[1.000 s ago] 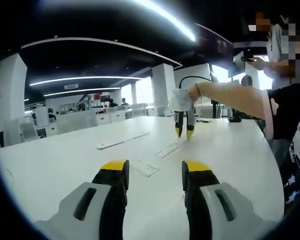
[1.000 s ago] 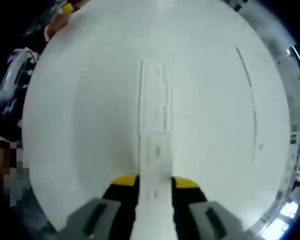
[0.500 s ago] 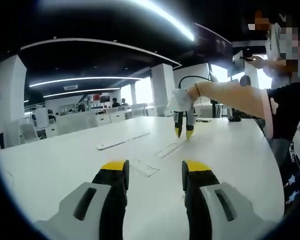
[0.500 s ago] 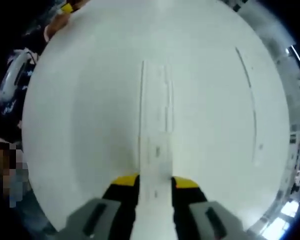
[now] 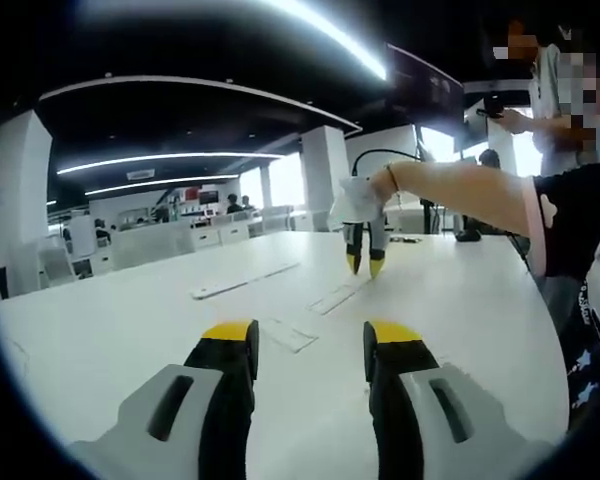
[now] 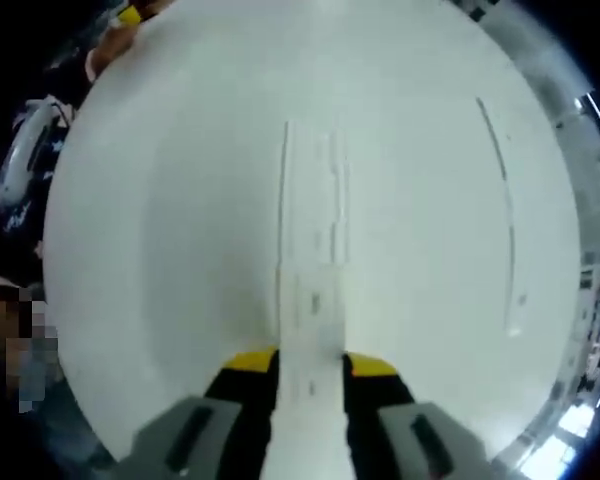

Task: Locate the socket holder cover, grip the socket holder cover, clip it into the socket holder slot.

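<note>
While its yellow-tipped jaws clamp a white cover between them, the right hand-held gripper points down at the table, and the cover's long axis runs straight ahead along the jaws. Its far end lies over the near end of a long white holder, which lies flat on the table in the same line; whether the two touch cannot be told. A second long strip lies well apart to the right. In the left gripper view, the left hand-held gripper hovers low over the table with its jaws apart and nothing between them; a small flat piece lies just ahead, and beyond it the right hand-held gripper hangs tips-down from a person's arm.
</note>
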{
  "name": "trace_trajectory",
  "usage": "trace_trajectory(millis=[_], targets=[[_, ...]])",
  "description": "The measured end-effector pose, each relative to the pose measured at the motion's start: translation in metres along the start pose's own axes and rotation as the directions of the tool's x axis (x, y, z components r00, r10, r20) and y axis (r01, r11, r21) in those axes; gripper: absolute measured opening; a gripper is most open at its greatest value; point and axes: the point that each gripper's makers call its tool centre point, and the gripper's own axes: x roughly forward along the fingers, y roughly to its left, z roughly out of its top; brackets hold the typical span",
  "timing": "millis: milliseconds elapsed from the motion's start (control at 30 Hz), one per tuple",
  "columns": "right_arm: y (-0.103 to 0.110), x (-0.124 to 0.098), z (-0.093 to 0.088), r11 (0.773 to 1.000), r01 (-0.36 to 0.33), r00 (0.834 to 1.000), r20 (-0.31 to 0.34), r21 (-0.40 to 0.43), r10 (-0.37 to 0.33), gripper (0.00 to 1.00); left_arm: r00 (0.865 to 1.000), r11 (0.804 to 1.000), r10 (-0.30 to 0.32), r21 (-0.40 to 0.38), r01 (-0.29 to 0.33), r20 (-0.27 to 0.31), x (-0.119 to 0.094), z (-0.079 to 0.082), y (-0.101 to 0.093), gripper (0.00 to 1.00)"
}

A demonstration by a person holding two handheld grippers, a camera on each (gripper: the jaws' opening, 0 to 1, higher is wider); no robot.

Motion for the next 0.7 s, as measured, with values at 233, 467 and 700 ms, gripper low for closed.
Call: trace_trajectory(millis=[233, 467, 700], targets=[[0.0007, 0.0006, 0.0044, 1.0, -0.003, 1.0, 0.01, 0.004, 0.003, 0.28, 1.0, 1.0, 0.0, 0.002, 0.0, 0.005, -0.0004, 0.0012, -0.0003, 0.43], [-0.0011, 0.0006, 0.0037, 1.0, -0.004, 1.0, 0.005, 0.004, 0.004, 0.28, 1.0, 1.0, -0.004, 0.003, 0.004, 0.003, -0.0003, 0.0003, -0.0027, 0.43], [-0.0004, 0.0005, 0.0031, 1.0, -0.002, 1.0, 0.001, 0.025, 0.002, 0.28, 1.0, 1.0, -0.004, 0.006, 0.003, 0.004, -0.0014, 0.0007, -0.0036, 0.43]])
